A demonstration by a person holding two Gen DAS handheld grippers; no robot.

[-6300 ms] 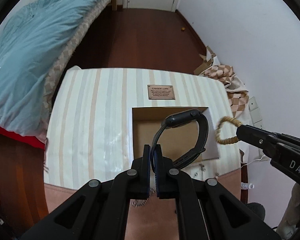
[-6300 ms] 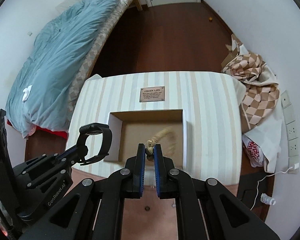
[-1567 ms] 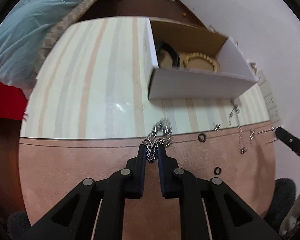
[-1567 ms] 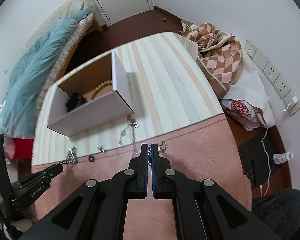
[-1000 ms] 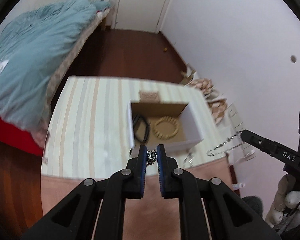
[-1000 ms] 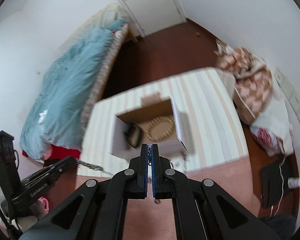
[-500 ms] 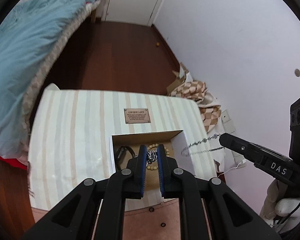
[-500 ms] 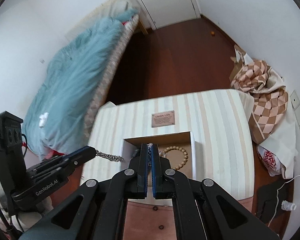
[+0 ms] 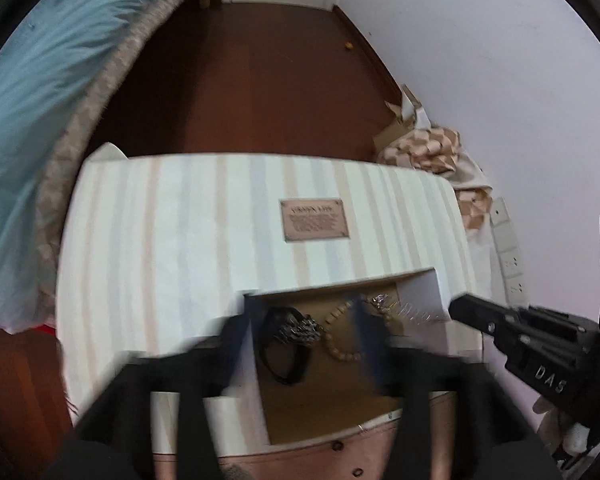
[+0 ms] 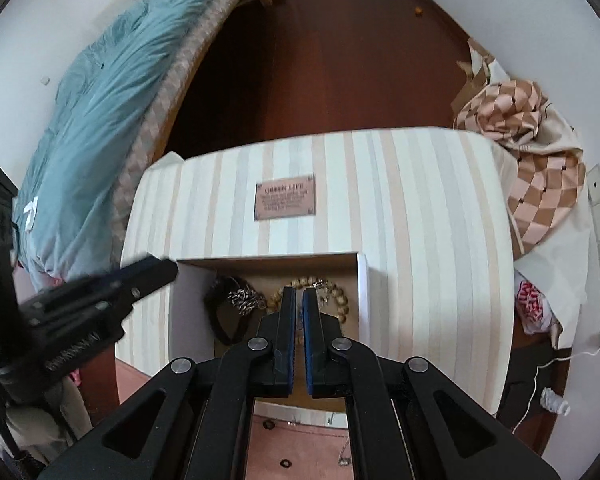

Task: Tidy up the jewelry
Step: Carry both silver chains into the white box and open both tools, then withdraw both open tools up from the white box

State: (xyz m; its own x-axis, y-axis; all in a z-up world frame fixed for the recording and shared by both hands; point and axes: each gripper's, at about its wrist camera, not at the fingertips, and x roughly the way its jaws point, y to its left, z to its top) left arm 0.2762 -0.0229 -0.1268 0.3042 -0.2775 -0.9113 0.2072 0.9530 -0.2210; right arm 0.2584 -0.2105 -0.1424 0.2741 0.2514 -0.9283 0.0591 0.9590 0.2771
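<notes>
Two grippers hover over the open box (image 10: pixel 362 280): our left gripper (image 9: pixel 304 336), blurred, jaws wide apart; our right gripper (image 10: pixel 299 300), marked "DAS", jaws slightly parted. Inside lie the watch (image 10: pixel 224 316), silver chain (image 10: pixel 244 300) and bead bracelet (image 10: pixel 336 300). Farther, a plaque (image 10: pixel 285 196) reads "GREEN LIFE".

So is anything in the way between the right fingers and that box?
Nothing visible. The box is open-topped, and the right fingers hang just over it. A watch, a chunky chain and a bead bracelet lie inside, with bare floor left.
</notes>
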